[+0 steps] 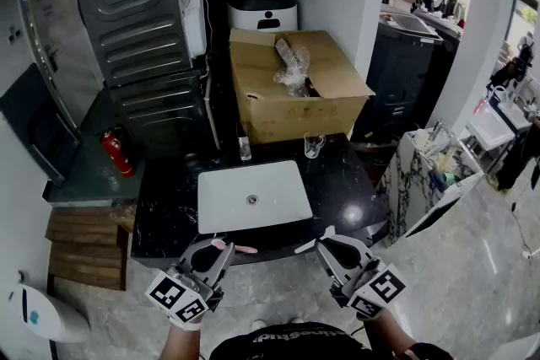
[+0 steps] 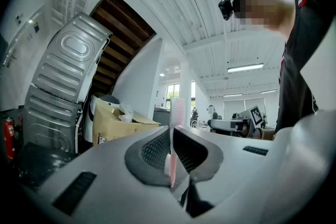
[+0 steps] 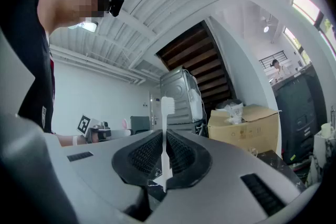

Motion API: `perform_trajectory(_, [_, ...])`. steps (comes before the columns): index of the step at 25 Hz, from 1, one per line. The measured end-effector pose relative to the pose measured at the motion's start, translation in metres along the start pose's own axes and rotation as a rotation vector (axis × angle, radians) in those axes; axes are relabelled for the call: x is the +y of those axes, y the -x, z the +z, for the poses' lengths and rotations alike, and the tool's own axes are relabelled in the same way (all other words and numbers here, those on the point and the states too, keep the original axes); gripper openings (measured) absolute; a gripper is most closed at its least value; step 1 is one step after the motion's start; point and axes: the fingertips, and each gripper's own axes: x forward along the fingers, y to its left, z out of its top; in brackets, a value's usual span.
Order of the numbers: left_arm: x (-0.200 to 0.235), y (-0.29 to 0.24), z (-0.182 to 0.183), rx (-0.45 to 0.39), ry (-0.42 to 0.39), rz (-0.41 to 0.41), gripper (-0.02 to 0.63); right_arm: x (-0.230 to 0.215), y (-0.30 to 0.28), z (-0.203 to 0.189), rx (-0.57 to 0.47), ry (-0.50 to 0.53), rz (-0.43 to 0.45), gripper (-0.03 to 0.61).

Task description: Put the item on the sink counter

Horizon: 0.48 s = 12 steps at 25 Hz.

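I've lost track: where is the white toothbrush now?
The white toothbrush is clamped in the right gripper, lower right in the head view, at the counter's near edge beside the sink.

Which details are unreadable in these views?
- Head view: the pink toothbrush in the left gripper and the white toothbrush in the right gripper are too small to show bristles.
- Left gripper view: the pink toothbrush's head is blurred.
- Both gripper views: the sink is hidden behind each gripper's own body.
- Head view: contents of the plastic wrap in the cardboard box are too small to tell.
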Motion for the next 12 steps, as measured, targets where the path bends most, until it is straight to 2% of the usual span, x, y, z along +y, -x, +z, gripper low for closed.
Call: perform_trajectory(12, [-0.0042,-0.0028,0.0035,-0.003,-0.012,-0.010,0.029,-0.0014,0.0039,-0.0005,0.016,0.022,-0.007,0.052])
